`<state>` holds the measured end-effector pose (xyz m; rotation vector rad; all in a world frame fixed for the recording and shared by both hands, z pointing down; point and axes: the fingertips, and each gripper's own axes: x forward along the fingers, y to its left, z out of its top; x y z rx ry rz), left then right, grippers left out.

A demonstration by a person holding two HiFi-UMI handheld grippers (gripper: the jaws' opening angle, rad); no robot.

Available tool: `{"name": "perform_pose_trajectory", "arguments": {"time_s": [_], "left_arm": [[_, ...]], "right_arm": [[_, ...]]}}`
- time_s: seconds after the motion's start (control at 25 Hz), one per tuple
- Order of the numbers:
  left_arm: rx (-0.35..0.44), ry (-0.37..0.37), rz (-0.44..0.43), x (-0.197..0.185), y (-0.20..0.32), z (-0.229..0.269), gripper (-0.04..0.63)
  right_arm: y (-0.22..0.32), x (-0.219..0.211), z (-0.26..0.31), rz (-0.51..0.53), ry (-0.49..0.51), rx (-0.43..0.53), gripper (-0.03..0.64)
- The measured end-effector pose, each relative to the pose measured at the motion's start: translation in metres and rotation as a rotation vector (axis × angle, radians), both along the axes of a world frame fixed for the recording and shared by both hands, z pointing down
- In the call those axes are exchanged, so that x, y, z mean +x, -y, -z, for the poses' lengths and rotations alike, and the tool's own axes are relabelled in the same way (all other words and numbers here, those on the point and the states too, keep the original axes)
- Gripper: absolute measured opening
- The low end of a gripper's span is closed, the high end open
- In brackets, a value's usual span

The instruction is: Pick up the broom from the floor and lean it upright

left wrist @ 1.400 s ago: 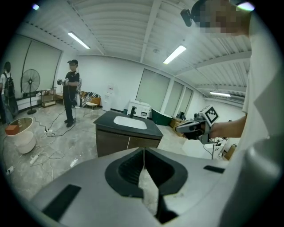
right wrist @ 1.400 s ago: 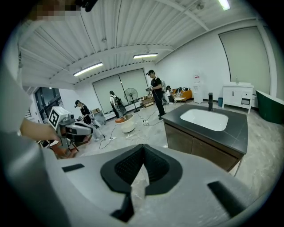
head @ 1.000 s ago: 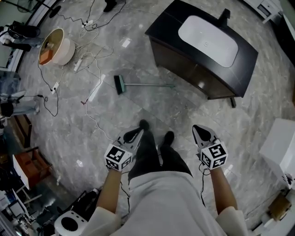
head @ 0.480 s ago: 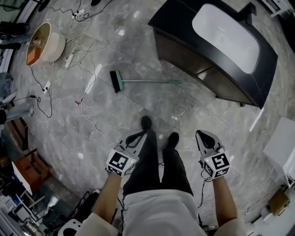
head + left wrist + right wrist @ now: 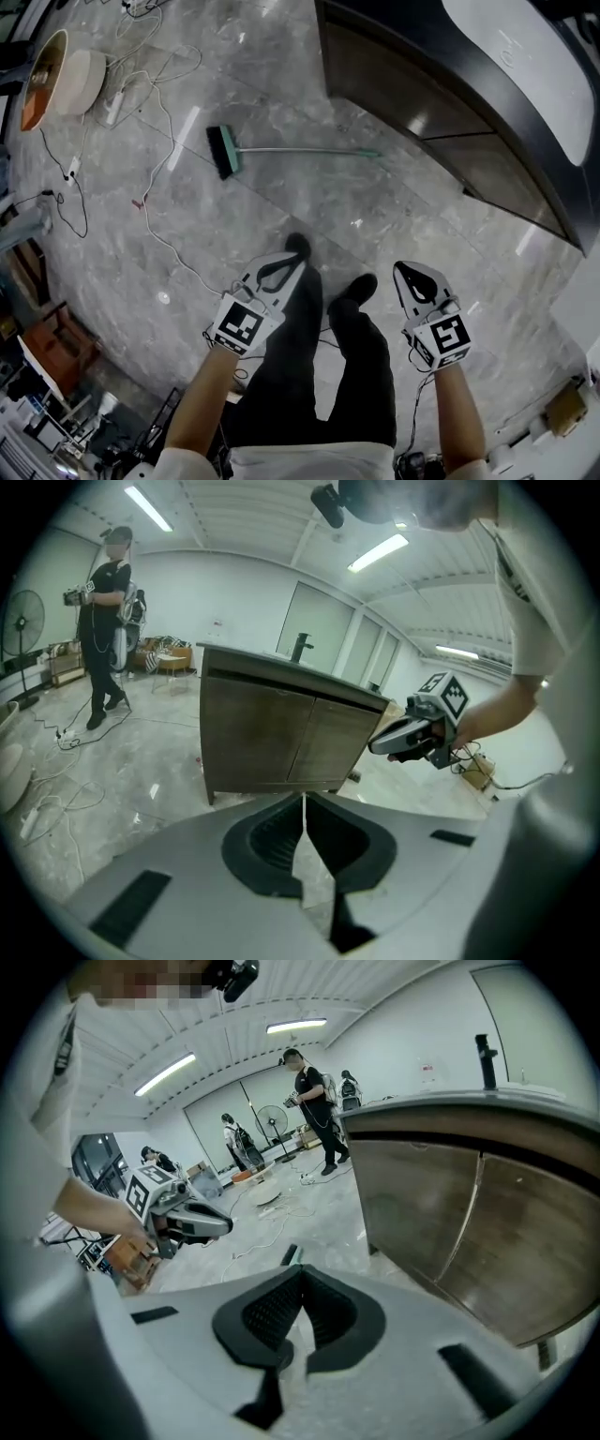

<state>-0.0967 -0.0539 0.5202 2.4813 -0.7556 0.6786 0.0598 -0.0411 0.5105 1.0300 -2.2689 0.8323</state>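
Green-headed broom [image 5: 300,150] lies flat on the floor [image 5: 187,244] at 12 o'clock, head toward 9, handle tip toward 3. It looks light and stiff, its thin handle probably slick, so mid-handle seems the best hold. Well apart from it, the left hand-held gripper [image 5: 286,267] and right hand-held gripper [image 5: 408,272] are closed and empty.

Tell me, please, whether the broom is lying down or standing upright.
Lying down: the broom lies flat on the floor, its handle pointing toward the cabinet.
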Motion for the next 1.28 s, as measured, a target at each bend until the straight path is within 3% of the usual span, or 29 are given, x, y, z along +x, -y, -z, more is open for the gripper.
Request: {"name": "perform_pose_trajectory", "arguments": {"time_s": [0.28, 0.76, 1.28], "left_arm": [[0.006, 0.025, -0.119, 0.016, 0.012, -0.129, 0.011], [0.039, 0.044, -0.228, 0.038, 0.048, -0.318, 0.011], [0.071, 0.155, -0.344, 0.038, 0.125, -0.489, 0.012]], "right_arm": [[0.024, 0.003, -0.118, 0.024, 0.002, 0.015, 0.000], [0.053, 0.033, -0.293, 0.115, -0.066, 0.060, 0.000], [0.094, 0.046, -0.406, 0.203, -0.093, 0.109, 0.000]]}}
